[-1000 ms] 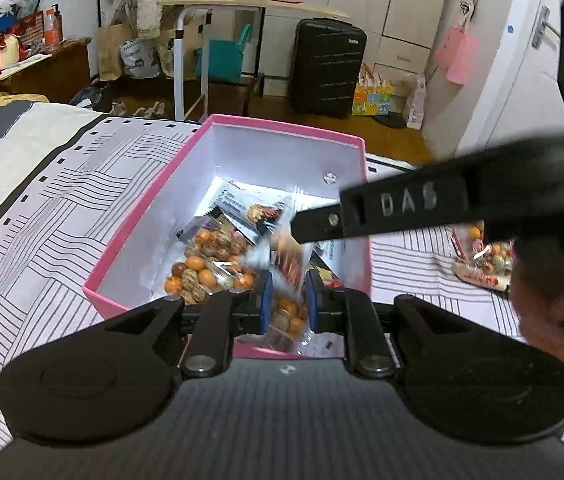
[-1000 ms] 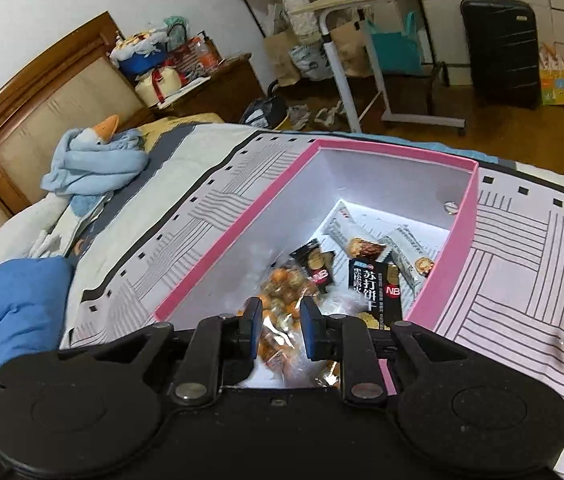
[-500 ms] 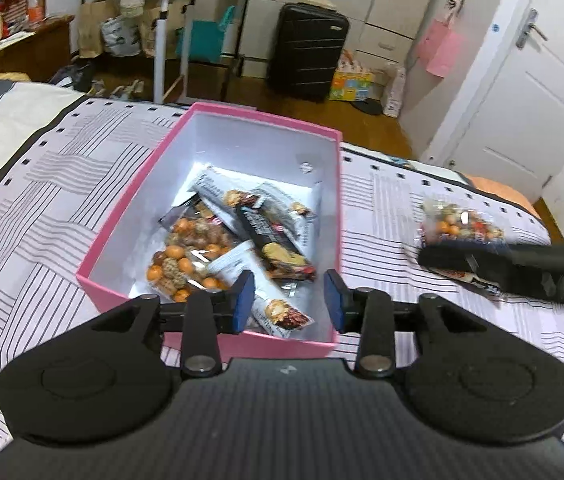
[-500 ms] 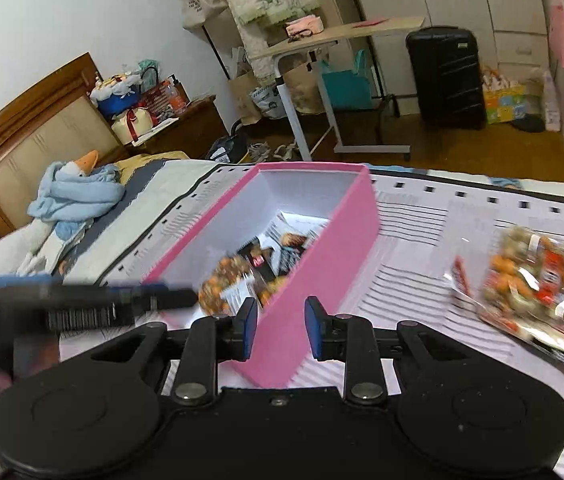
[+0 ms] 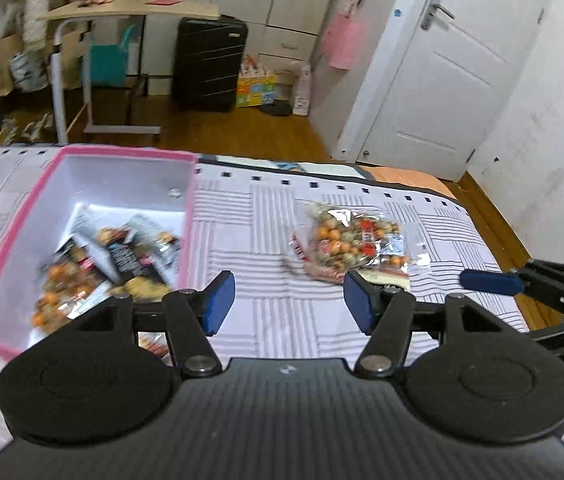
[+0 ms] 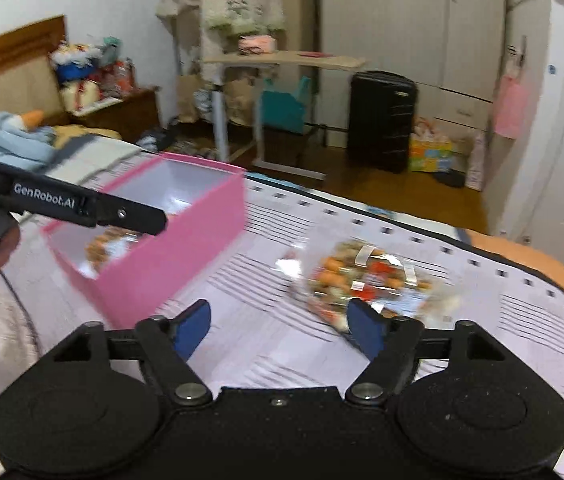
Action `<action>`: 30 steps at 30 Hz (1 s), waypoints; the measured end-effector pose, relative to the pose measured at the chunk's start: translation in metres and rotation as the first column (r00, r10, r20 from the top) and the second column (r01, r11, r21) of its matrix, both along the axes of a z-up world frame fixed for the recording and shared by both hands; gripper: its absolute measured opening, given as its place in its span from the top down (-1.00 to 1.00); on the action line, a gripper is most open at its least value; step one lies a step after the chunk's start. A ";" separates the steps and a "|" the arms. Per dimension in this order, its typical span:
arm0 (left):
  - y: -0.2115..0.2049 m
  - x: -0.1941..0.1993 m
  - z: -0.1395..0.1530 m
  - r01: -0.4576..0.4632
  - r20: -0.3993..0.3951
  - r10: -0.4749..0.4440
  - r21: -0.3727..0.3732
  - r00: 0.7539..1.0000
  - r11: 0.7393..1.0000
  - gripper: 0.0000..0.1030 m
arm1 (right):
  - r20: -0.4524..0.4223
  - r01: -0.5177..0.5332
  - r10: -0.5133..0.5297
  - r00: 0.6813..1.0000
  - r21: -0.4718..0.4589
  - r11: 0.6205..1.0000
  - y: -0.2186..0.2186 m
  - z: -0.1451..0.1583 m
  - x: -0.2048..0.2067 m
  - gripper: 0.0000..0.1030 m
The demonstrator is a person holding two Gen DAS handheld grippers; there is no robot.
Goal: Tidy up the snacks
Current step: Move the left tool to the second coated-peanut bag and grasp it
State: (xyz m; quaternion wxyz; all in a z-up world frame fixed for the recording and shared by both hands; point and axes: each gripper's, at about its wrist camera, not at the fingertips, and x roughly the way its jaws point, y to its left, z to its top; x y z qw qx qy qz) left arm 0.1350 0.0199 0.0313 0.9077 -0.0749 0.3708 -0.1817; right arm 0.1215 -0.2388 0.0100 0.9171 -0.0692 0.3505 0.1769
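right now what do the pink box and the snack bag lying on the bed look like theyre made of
Pink box: looks like rigid cardboard with a matte pink outside and a plain white lining; its walls are thin, flat and straight-edged.
Snack bag: seems to be thin clear plastic film, glossy and crinkled, since glare patches show on it and the orange snacks show through.
Both views are somewhat blurred, so these are guesses.

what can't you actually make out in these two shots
- Left wrist view: wrappers in the pink box are motion-blurred, print unreadable; the left gripper body hides the near corner.
- Right wrist view: box contents are mostly behind its wall; the snack bag is blurred, its near edge behind the right gripper.
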 end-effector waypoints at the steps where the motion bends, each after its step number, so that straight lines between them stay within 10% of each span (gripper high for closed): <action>1: -0.008 0.006 -0.003 -0.005 0.000 0.005 0.005 1.000 1.000 -0.15 | -0.009 0.014 -0.015 1.000 -0.025 1.000 -0.005 -0.003 0.006 -0.56; 9: -0.065 0.065 -0.036 0.005 0.014 -0.006 0.057 1.000 0.998 -0.15 | -0.122 -0.028 0.009 0.993 -0.153 0.988 -0.022 -0.003 0.050 -0.80; 21: -0.083 0.135 -0.099 -0.098 -0.039 0.098 -0.006 0.994 0.995 -0.21 | -0.272 -0.078 0.003 0.962 -0.266 0.961 -0.074 -0.095 0.110 -0.81; 30: -0.084 0.147 -0.136 -0.030 -0.080 0.020 -0.134 0.997 0.990 -0.10 | -0.223 -0.139 0.102 0.969 -0.155 0.978 -0.073 -0.117 0.129 -0.60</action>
